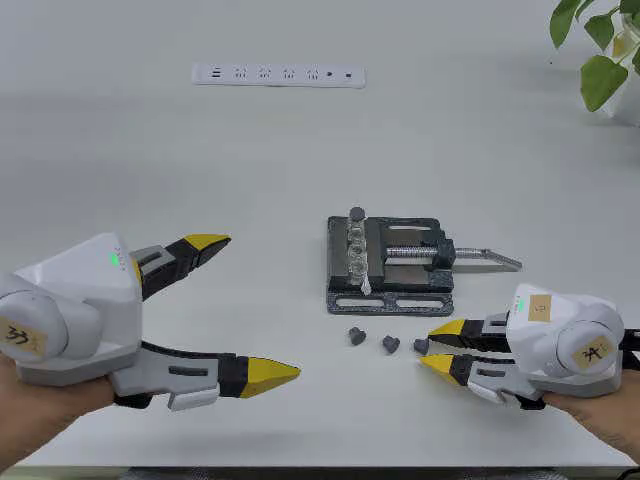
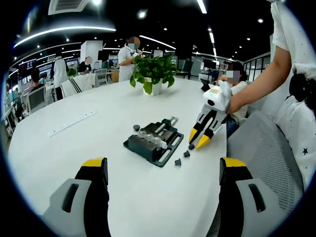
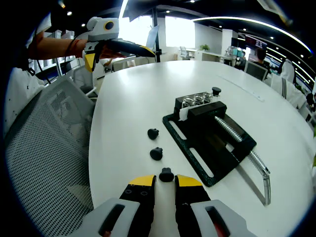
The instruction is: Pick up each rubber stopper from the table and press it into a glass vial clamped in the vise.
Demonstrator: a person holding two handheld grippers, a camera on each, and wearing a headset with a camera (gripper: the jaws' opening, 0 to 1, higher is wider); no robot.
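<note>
Evidently, the coming move is decided by how the nearest rubber stopper (image 3: 166,174) lies to the right hand-held gripper (image 3: 166,182). In the right gripper view it is seen on the worktop (image 1: 250,150) just beyond the yellow tips, in line with the gap between the jaws. The jaws are only slightly parted and nothing is held. Two more stoppers (image 1: 391,344) (image 1: 357,336) are set in a short row running leftward from those tips in the head view, each a little farther off.

The left hand-held gripper (image 1: 260,305) is spread wide and holds nothing. It is well apart from the row, so the right side is judged the nearer for the pick.

The vise (image 1: 410,270) stands just behind the stoppers. The glass vials (image 1: 356,250) are clamped upright in a line running away from the person. The far one is already closed by a dark stopper (image 1: 357,213); the others appear uncapped.

A short advance straight ahead is judged enough to bring the jaws around the nearest stopper. Whether they must be opened first cannot be told.
</note>
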